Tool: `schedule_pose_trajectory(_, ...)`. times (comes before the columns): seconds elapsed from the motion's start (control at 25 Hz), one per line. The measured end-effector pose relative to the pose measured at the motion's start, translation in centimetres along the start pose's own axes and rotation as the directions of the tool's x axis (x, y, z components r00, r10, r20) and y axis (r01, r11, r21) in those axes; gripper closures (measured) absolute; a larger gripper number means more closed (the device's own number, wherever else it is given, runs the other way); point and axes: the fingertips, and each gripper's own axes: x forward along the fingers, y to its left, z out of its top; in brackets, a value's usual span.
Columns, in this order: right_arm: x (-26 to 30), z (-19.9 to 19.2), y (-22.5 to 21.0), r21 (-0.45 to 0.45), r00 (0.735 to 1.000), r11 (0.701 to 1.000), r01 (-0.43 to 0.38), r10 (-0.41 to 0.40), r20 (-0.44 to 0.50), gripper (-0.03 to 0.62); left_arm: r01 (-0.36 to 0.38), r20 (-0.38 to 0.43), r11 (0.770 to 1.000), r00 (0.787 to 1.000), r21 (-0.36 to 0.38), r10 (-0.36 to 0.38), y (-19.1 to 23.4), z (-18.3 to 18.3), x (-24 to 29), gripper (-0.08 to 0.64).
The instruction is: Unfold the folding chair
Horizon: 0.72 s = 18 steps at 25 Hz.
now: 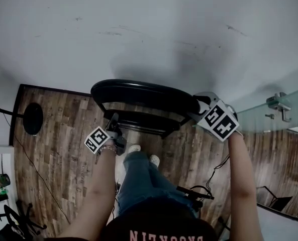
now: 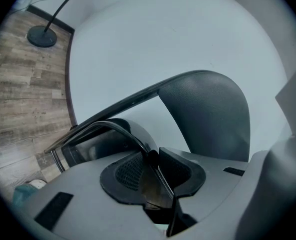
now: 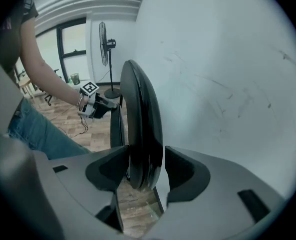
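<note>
Where the pale wall (image 1: pixel 149 24) fills the upper half of the head view, a wooden plank floor (image 1: pixel 58 134) takes the lower half. The black folding chair (image 1: pixel 144 95) stands at the centre of the frame, close against that wall. Below it are the person's blue jeans (image 1: pixel 141 177) and, at the bottom edge, a dark shirt (image 1: pixel 164 225). The shirt bears reddish capital letters, upside down and cut off by the frame, so they cannot be read with certainty.

The right gripper (image 1: pixel 199 104), right of centre, is pinching the right end of the padded backrest (image 3: pixel 143 119), one jaw on each face of the pad. The left gripper (image 1: pixel 112 122), left of centre, has its jaws pressed nearly together on a thin dark frame tube (image 2: pixel 119 128) of the chair.

A round black stand base (image 1: pixel 33 118) sits on the floor at the left. Each gripper's marker cube (image 1: pixel 220 120) shows only black-and-white square patterns, no words.
</note>
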Motion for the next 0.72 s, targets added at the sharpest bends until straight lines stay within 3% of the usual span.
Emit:
schedule_pose_trajectory(0.16, 0.9, 5.3, 2.1, -0.017, 0.977, 0.987, -0.157, 0.158, 0.143, 0.357, 0.004, 0.015, 1.0, 1.0, 0.018, -0.005, 0.2, -0.3, -1.3, 0.468)
schedule_pose_trajectory(0.24, 1.2, 7.4, 2.3, -0.046, 0.969, 0.984, -0.174, 0.179, 0.172, 0.357, 0.002, 0.021, 1.0, 1.0, 0.022, -0.003, 0.3, -0.4, -1.5, 0.466)
schedule_pose_trajectory(0.36, 1.0, 8.1, 2.7, -0.093, 0.977, 0.987, -0.129, 0.142, 0.158, 0.374, -0.011, 0.019, 1.0, 1.0, 0.022, 0.01, 0.2, -0.6, -1.4, 0.463)
schedule_pose_trajectory(0.52, 0.3, 8.4, 2.8, -0.044, 0.97, 0.996, -0.077, 0.085, 0.226, 0.4, -0.024, -0.024, 0.999, 0.999, 0.024, 0.024, 0.4, -0.5, -1.6, 0.46)
schedule_pose_trajectory(0.72, 0.0, 8.6, 3.2, -0.093, 0.984, 0.994, 0.054, -0.037, 0.177, 0.391, -0.018, -0.058, 1.0, 0.998, -0.024, 0.017, 0.7, -1.0, -2.8, 0.463)
